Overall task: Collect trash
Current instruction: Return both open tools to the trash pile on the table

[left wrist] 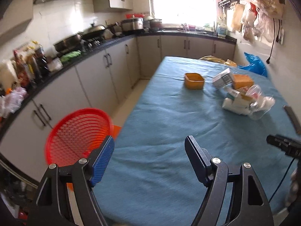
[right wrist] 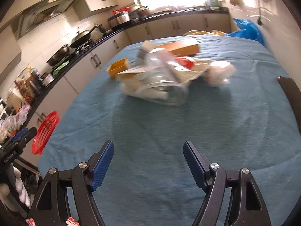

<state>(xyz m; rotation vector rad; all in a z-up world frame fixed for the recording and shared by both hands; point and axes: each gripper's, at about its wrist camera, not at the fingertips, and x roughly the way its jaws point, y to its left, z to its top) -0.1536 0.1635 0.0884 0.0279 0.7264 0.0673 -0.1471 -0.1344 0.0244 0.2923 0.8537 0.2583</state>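
A pile of trash [left wrist: 242, 96] lies on the blue-covered table [left wrist: 160, 122], to the right in the left wrist view: small cartons, white paper and a clear plastic cup [left wrist: 255, 94]. The right wrist view shows the same pile [right wrist: 160, 75] blurred, straight ahead, with crumpled white paper [right wrist: 220, 73] at its right. A red mesh basket [left wrist: 79, 133] stands off the table's left edge, just beyond my left gripper [left wrist: 149, 139]. That gripper is open and holds nothing. My right gripper [right wrist: 148, 145] hovers over bare cloth short of the pile, open and holding nothing.
An orange tub [left wrist: 194, 81] sits left of the pile. Behind the table's far end lie a blue bag [right wrist: 246, 28] and a yellow one. A dark chair back [right wrist: 289, 92] rises at the table's right edge. A cluttered kitchen counter [left wrist: 90, 50] runs along the left.
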